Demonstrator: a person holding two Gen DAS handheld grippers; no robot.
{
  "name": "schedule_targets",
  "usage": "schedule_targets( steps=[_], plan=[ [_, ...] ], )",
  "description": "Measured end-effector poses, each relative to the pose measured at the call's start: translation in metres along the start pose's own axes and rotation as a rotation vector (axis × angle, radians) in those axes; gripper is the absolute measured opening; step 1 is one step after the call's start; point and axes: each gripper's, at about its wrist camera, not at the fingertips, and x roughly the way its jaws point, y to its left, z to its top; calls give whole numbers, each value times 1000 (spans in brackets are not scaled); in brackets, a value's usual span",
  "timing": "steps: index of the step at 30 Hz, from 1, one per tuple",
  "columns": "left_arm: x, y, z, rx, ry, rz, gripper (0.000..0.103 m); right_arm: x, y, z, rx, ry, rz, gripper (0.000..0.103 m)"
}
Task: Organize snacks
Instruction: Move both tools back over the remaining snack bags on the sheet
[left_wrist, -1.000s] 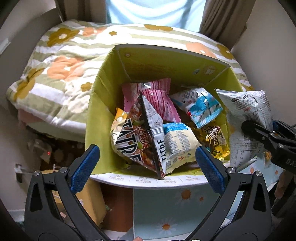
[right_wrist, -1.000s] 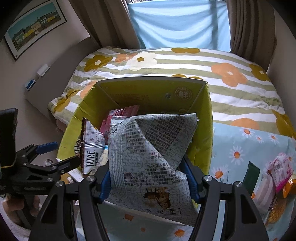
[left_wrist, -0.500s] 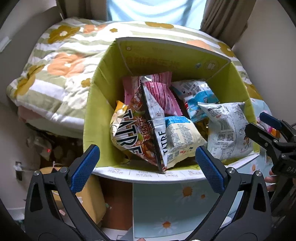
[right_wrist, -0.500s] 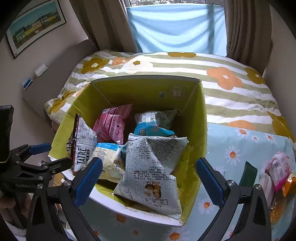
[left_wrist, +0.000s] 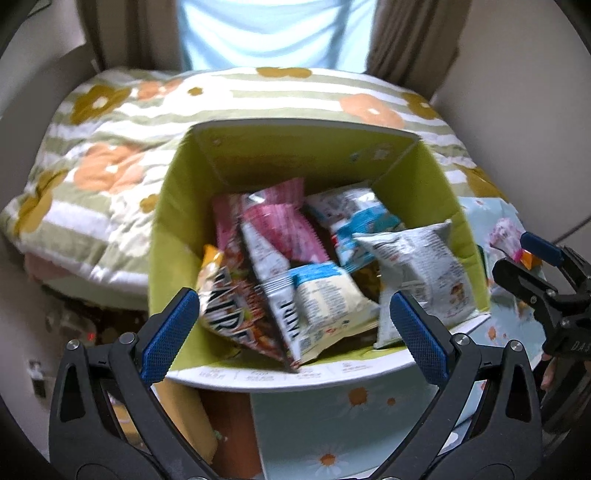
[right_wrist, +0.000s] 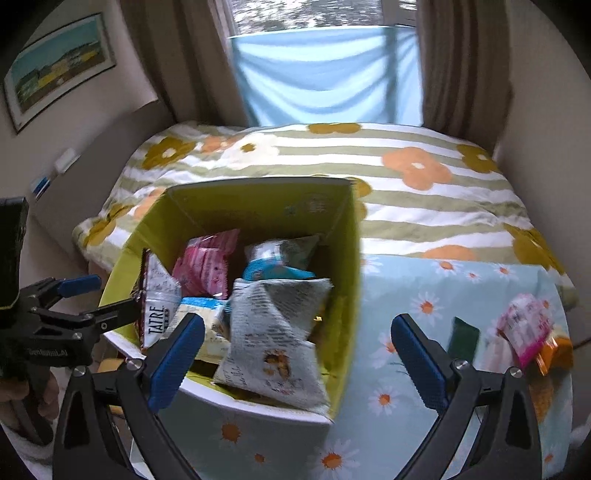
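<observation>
While both tools hang over the near rim of the box, nothing sits between their blue ribbed pads: the right gripper (right_wrist: 297, 354) stands wide, and the left gripper (left_wrist: 293, 332) stands wide too, each with 2 black arms spread apart. Just past them is the cardboard box (right_wrist: 347, 258), white on its outer rim and yellow-green inside, square and open at the top, resting on a pale blue cloth (right_wrist: 443, 295) printed with daisies. Inside it, nearest the right gripper, lies the grey bag (right_wrist: 273, 332), a puffed, crinkly foil pillow covered in small print; its long axis runs from the near rim toward the middle of the box, and the crimped far end is tilted up. Left of it a dark bag (left_wrist: 236, 310) with large white letters leans on edge against a white and blue bag (left_wrist: 325, 310). Behind those sit a pink bag (left_wrist: 284, 225) with a saw-tooth seam and a blue and white bag (left_wrist: 354, 218). On the cloth to the right of the box lie more snacks (right_wrist: 528, 328), blurred, probably a pink packet and an orange one. Farthest back is a striped quilt (right_wrist: 406, 162) with orange and mustard flowers.
</observation>
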Motion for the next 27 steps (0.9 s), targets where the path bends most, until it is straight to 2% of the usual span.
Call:
schedule_targets(
  steps=[5,12,19,27],
  plan=[
    [0,-26,8,75,-15,-47,102,-23,-28,-9,84,-37,-75,101],
    [-3,-82,18,156,-32,-92,102,-57,-90,-23,175,-75,-152,101],
    [8,-168,25,205,-25,-134,102,-86,-179,-40,229,-89,-194,101],
    [43,-288,32,276,14,-172,102,-97,-259,-52,136,-85,-216,101]
  ],
)
